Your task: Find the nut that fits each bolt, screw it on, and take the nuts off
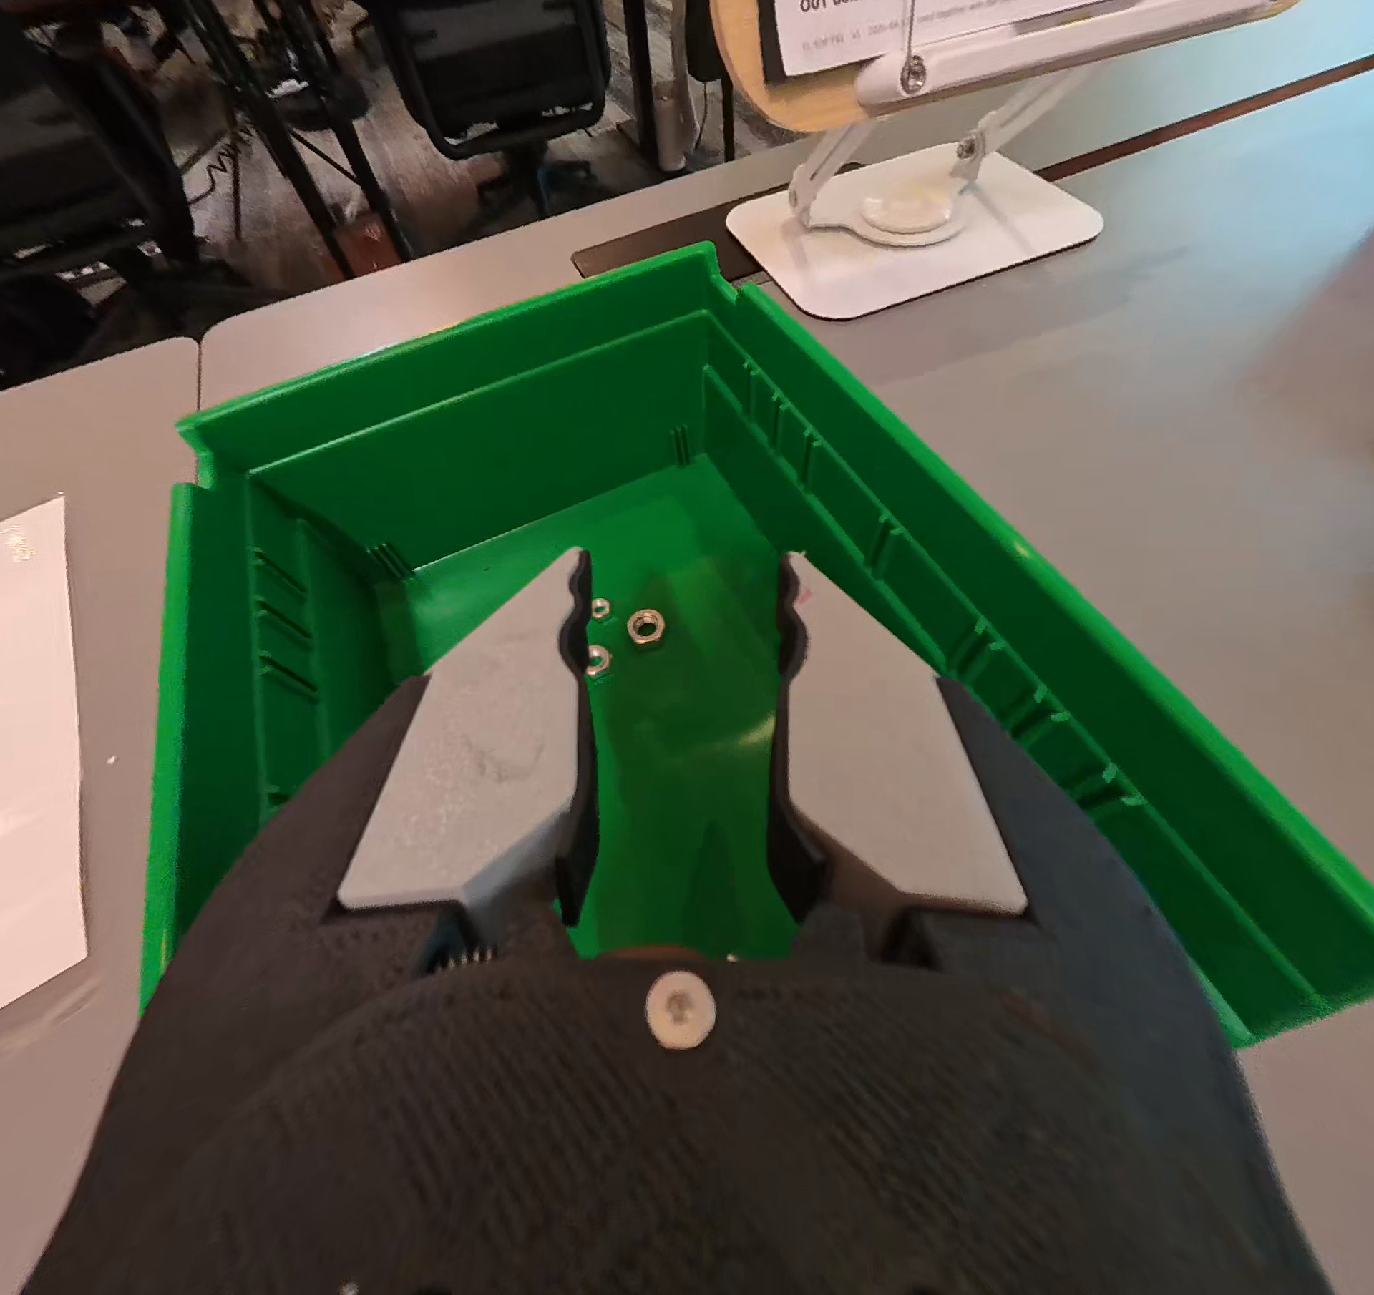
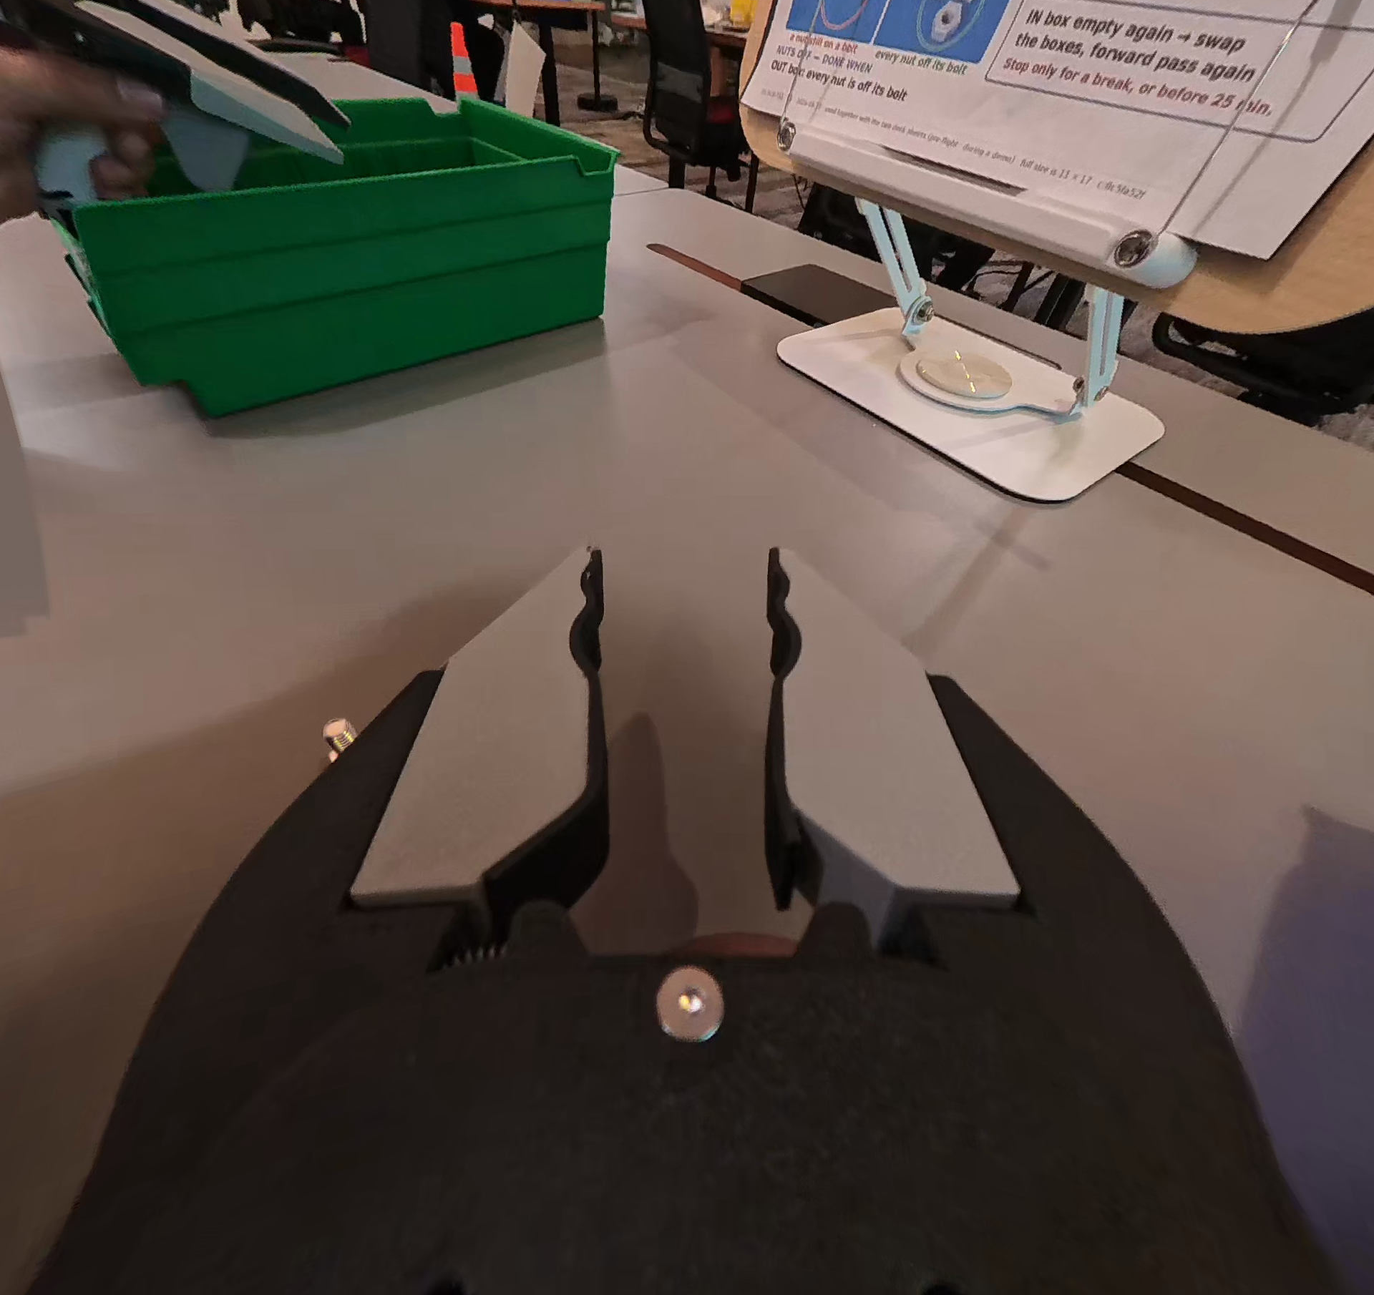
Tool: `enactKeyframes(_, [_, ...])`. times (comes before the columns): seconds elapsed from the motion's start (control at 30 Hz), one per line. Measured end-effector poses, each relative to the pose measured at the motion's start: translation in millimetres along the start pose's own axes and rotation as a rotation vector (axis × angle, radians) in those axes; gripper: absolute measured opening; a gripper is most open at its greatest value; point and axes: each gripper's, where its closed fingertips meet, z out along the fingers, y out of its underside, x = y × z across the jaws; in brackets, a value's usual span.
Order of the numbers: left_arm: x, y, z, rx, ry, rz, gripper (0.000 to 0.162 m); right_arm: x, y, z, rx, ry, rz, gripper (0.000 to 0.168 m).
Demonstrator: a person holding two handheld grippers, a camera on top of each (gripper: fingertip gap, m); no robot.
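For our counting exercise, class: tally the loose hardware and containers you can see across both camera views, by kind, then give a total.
Nuts: 3, in the green bin
Bolts: 1, on the table beside the right gripper
Green bins: 1
Total: 5

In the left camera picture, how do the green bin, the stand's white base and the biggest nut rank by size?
1. green bin
2. white base, though it sits farther off, so it may look smaller than it is
3. biggest nut
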Motion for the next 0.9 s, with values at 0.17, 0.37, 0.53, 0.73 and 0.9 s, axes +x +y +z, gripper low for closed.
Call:
enactKeyframes(0.17, [-8.3, 5.4, 3.7, -0.006, -0.027, -0.032, 0.048, -5.9, -3.8, -5.0, 0.003, -0.004, -0.054, 0.041])
enactKeyframes(0.37, [-11.2, -3.3, -0.1, 0.059, -0.041, -0.074, 0.052, -16.4, -6.9, -8.2, -0.003, 0.014, -0.159, 0.040])
enactKeyframes(0.53, [-15.0, -2.6, -0.4, 0.066, -0.053, -0.084, 0.055, -19.4, -5.0, -6.8, -0.018, 0.037, -0.223, 0.039])
enactKeyframes(0.73, [-20.4, -8.9, -5.5, 0.102, -0.079, -0.080, 0.055, -10.3, -1.3, -3.8, -0.015, 0.043, -0.163, 0.036])
enactKeyframes(0.9, [-21.6, -15.2, -11.5, 0.139, -0.070, -0.107, 0.055, -1.5, 0.0, -2.8, -0.003, 0.050, -0.118, 0.034])
